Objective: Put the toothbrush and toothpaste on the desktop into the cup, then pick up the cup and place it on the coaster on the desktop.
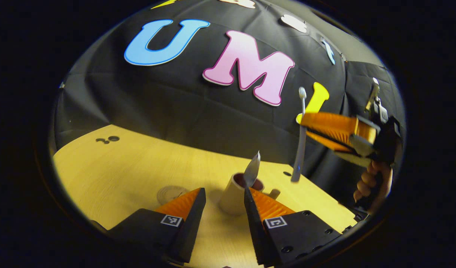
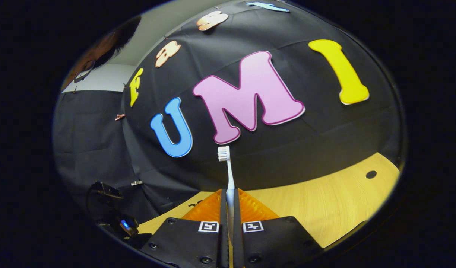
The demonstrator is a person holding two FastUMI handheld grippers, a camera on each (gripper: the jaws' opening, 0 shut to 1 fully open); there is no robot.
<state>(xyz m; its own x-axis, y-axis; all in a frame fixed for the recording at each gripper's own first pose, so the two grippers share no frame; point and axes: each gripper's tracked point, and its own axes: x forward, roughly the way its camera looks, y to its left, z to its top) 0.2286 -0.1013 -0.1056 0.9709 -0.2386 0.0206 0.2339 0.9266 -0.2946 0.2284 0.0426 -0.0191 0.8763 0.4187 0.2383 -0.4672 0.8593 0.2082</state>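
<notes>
A cream cup [image 1: 231, 197] stands on the wooden desktop [image 1: 138, 167] with the toothpaste tube [image 1: 252, 169] sticking up out of it. My left gripper [image 1: 224, 190] is open just in front of the cup, whose right side sits behind my right finger. A round clear coaster [image 1: 170, 193] lies left of the cup, beyond my left finger. The white toothbrush [image 1: 300, 141] hangs upright above and right of the cup, pinched by my right gripper [image 1: 304, 124], which a hand [image 1: 373, 182] holds. In the right gripper view that gripper [image 2: 230, 191] is shut on the toothbrush [image 2: 228, 167], bristles up.
Small round holes mark the desktop [image 1: 108, 139] [image 2: 371, 174]. The booth's black cloth wall rises behind the table's far edge. A dark piece of gear with a small blue light [image 2: 124, 224] sits low at the left of the right gripper view.
</notes>
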